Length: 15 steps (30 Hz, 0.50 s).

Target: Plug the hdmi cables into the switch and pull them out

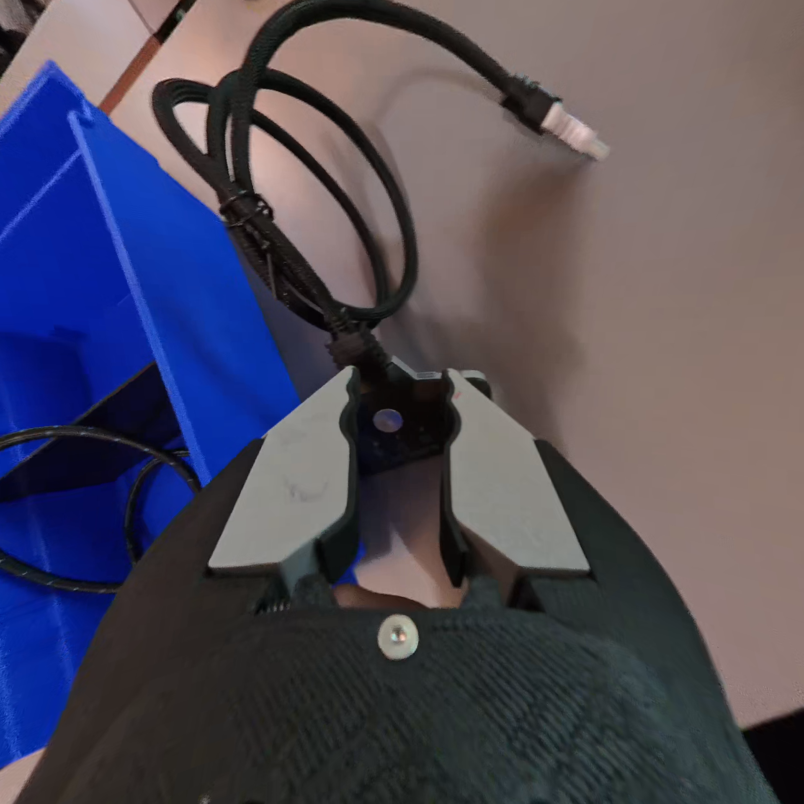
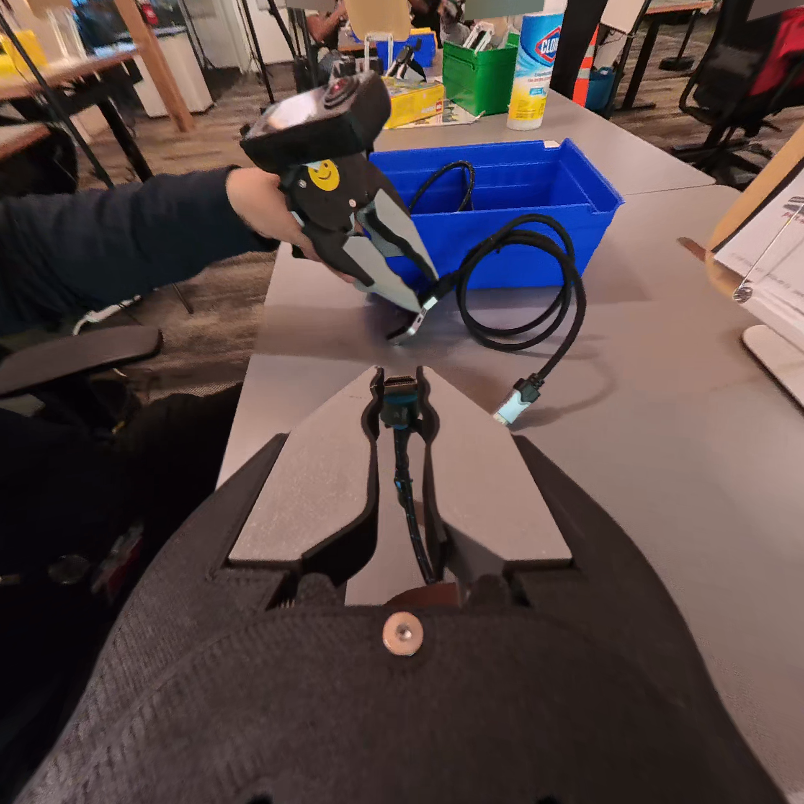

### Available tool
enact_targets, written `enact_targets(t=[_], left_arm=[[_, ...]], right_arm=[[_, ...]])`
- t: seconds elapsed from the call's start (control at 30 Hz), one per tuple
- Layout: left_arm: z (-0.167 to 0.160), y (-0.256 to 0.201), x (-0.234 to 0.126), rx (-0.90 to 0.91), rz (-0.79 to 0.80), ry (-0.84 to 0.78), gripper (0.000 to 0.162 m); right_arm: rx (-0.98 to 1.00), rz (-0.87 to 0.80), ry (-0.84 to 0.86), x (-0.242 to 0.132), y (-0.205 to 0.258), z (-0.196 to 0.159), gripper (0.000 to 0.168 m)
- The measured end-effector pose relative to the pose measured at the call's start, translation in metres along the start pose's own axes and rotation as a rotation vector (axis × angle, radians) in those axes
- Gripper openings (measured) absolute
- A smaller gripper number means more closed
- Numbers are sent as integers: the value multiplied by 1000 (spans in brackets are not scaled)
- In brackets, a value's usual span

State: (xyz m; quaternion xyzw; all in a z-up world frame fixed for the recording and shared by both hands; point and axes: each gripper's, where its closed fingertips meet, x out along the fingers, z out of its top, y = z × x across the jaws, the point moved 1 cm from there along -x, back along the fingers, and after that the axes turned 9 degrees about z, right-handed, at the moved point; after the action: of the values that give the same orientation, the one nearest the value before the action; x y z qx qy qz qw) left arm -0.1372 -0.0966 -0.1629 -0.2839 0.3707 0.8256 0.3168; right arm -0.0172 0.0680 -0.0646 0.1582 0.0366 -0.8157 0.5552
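My left gripper [image 1: 398,378] is shut on a small black HDMI switch [image 1: 400,430] with a round button, held just above the grey table. The switch's own braided black cable [image 1: 391,209] coils away, and its silver-tipped plug [image 1: 561,124] lies free on the table. In the right wrist view the left gripper [image 2: 417,313] holds the switch [image 2: 409,328] in front of the blue bin, with the coiled cable [image 2: 522,283] and its plug [image 2: 515,402] to the right. My right gripper [image 2: 398,374] is shut on a black-and-blue HDMI plug [image 2: 400,393] that points toward the switch, a short gap away.
A blue bin [image 2: 565,204] behind the switch holds another black cable [image 2: 452,182]; the bin [image 1: 130,261] fills the left of the left wrist view. A green bin [image 2: 478,74], a wipes canister [image 2: 533,65] and a yellow box [image 2: 413,104] stand farther back. Papers on a stand [image 2: 774,261] are at right. The table edge and a chair armrest [image 2: 78,352] are at left.
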Motion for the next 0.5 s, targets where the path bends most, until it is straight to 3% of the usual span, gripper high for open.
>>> enact_targets(t=[0.03,0.1,0.27,0.37,0.43,0.5], left_arm=[[0,8,4,6,48,21,36],[2,20,5,11,135,32,53],[15,16,6,-27,142,-22,54],[4,24,19,-6,226,55,55],[-4,22,27,6,237,90,63],[-6,16,34,-34,193,86,52]], right_arm=[[14,3,-6,0,-1,0,12],[20,-6,-11,-3,-4,-1,12],[21,-56,-19,-3,-15,-1,12],[13,-52,-30,3,-14,2,12],[10,-71,-34,4,-16,2,12],[12,-99,-42,6,-22,2,13]])
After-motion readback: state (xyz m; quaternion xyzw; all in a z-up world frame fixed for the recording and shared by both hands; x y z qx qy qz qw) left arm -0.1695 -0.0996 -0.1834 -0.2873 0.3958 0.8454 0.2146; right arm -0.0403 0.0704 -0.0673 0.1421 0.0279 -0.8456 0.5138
